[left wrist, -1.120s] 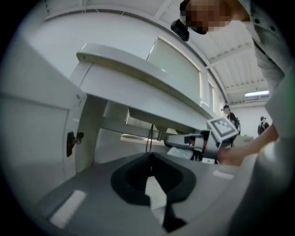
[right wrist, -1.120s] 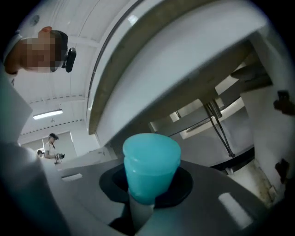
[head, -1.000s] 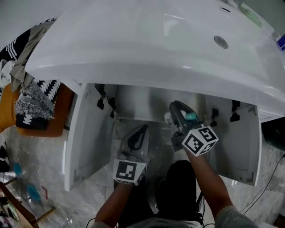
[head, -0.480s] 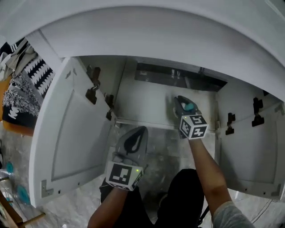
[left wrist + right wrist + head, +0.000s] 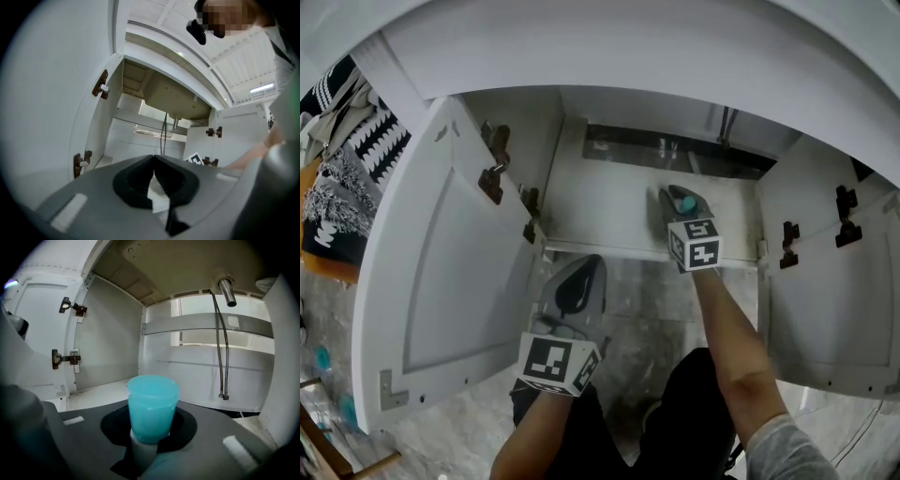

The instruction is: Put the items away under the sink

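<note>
Right gripper view: right gripper [image 5: 150,430] holds blue-capped bottle [image 5: 153,404] inside cabinet [image 5: 108,352].

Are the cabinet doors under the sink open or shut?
Open: the left door and right door stand swung outward, hinges exposed, cabinet floor visible.

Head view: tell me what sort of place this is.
Probably a bathroom: a white sink sits on top, both cabinet doors below it stand open, and supply hoses hang inside.

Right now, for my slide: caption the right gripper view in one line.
Right gripper clamps a turquoise-capped bottle, aimed into the open under-sink cabinet, two hoses hanging at back right.
</note>
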A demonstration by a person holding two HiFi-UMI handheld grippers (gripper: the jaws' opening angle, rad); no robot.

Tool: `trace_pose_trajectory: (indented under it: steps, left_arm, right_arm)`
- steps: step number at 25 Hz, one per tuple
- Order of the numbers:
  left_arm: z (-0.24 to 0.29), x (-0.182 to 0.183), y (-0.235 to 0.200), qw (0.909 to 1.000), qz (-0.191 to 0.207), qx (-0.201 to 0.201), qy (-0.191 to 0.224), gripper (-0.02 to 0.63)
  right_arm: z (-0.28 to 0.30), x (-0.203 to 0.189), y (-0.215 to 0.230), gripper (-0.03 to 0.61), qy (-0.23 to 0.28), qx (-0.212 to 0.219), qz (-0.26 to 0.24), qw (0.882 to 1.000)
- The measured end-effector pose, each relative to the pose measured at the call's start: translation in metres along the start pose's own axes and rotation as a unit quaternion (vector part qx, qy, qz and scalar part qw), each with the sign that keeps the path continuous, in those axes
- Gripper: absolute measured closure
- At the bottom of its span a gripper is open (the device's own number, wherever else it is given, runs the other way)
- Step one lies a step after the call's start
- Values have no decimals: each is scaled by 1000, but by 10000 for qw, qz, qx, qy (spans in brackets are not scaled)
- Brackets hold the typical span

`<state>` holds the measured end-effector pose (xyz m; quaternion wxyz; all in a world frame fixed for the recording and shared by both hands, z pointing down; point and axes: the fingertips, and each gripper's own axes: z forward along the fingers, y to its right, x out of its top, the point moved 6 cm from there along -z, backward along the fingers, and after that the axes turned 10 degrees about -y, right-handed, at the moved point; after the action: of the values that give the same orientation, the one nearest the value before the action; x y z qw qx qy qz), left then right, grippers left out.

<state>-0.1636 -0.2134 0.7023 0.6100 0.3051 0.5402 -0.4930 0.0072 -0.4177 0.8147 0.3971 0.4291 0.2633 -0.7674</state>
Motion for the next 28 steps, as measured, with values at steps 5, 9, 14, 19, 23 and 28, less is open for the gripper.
trace_pose_trajectory:
  steps: [5,9,14,19,23,28]
  left_arm:
    - [3,-6,6,9991,402,-121,-106,603]
    - [9,-10,6,9991,361,-167,-172,602]
    - [15,-15,7,9984,457,-196,-261,602]
    - [21,-16,10,9986,420,-238,-229,603]
    - [23,-17,9,9985,444,-265,-153,602]
    - [28,-17,8,9982,469,-371,-51,601]
  right_arm:
    - [-4,-3,3,466,79,-102,266,9996]
    - [-11,-1,4,408,240,-120,408,9988]
    - [-27,-1,3,356,334,-117,496,9981]
    - [-55,-6,1,330,365,-31,418,9985]
    - [-111,7,6,305,1029,-306,719,9916]
    - [-176,24,-23,305,1787,-451,749,9800]
